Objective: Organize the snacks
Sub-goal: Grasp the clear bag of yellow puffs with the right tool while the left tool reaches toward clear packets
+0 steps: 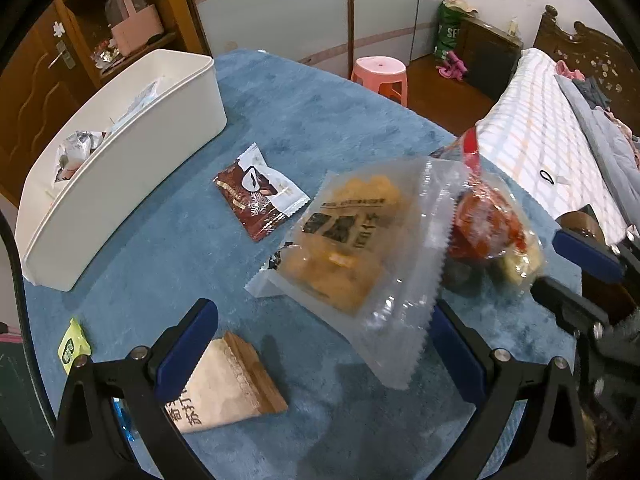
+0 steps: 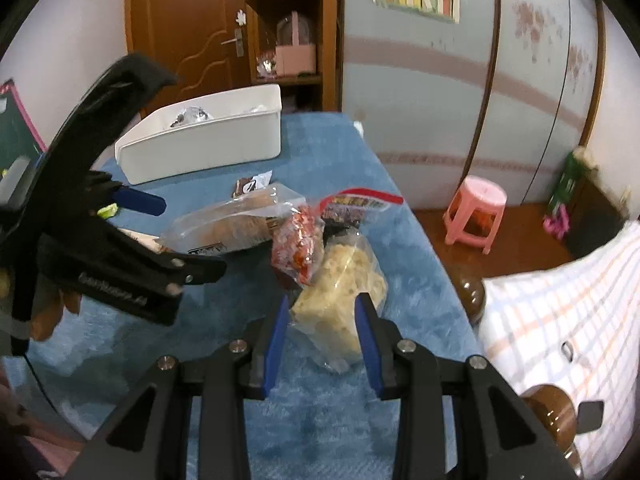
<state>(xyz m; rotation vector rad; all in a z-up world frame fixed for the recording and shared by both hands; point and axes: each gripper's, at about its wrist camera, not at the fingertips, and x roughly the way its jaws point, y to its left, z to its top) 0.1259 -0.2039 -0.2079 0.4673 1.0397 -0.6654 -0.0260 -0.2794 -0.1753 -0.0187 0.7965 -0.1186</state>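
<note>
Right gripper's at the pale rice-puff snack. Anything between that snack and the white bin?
Yes. The red-wrapped snack lies against the rice-puff snack, with the clear pastry packet and brown sachet beyond, toward the white bin. The left gripper also reaches across there.

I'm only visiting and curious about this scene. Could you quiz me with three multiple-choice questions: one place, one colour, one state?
1. Where is the pink stool? A on the table; B on the floor beyond the table; C inside a box.
2. What colour is the table cloth? A red; B blue; C green.
3. How do the left gripper jaws stand? A wide open; B clamped on a packet; C out of view.
Answers: B, it stands on the brown floor; B, the cloth is blue; A, the jaws are spread, pinching nothing.
</note>
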